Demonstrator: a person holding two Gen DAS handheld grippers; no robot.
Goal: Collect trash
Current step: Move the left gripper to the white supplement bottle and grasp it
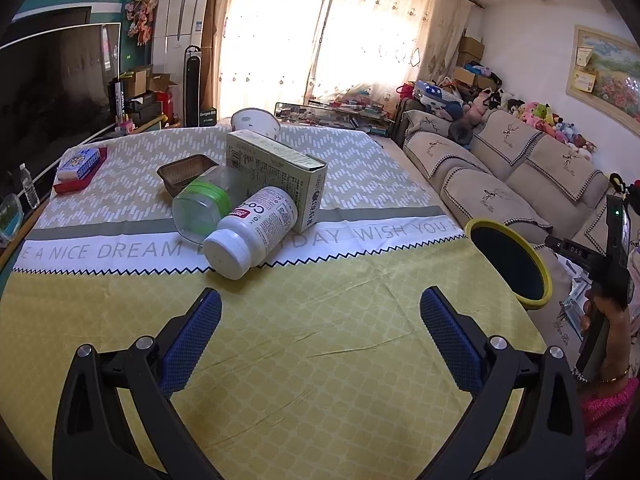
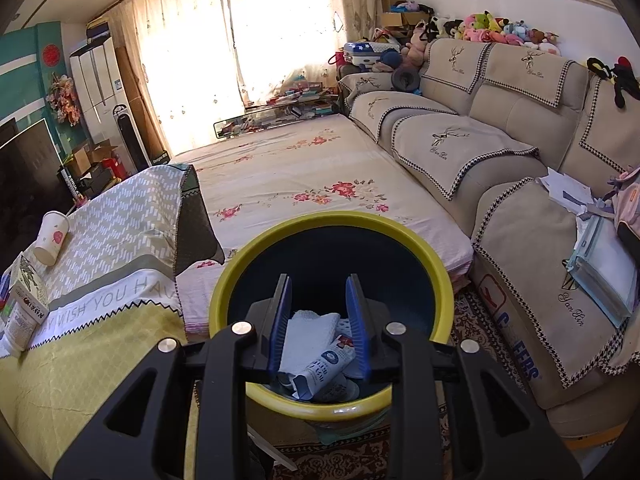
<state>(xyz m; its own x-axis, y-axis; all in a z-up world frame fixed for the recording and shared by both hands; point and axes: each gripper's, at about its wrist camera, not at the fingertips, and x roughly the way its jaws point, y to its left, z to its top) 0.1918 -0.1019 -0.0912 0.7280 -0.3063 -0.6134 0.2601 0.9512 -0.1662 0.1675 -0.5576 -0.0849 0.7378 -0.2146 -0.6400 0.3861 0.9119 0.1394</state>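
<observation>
Yellow-rimmed bin beneath right gripper, jaws slightly parted, empty.
Crumpled wrappers lie inside the bin; left gripper gapes wide, empty, over the tablecloth beside the bin, near a white bottle.

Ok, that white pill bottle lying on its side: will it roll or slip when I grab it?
Probably rolls: the white pill bottle is round and lies on its side. It leans on the green-lidded jar, which may shift. The smooth plastic could slip.

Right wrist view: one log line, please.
right tongs: open over bin | paper trash inside | left tongs: open, empty
</observation>
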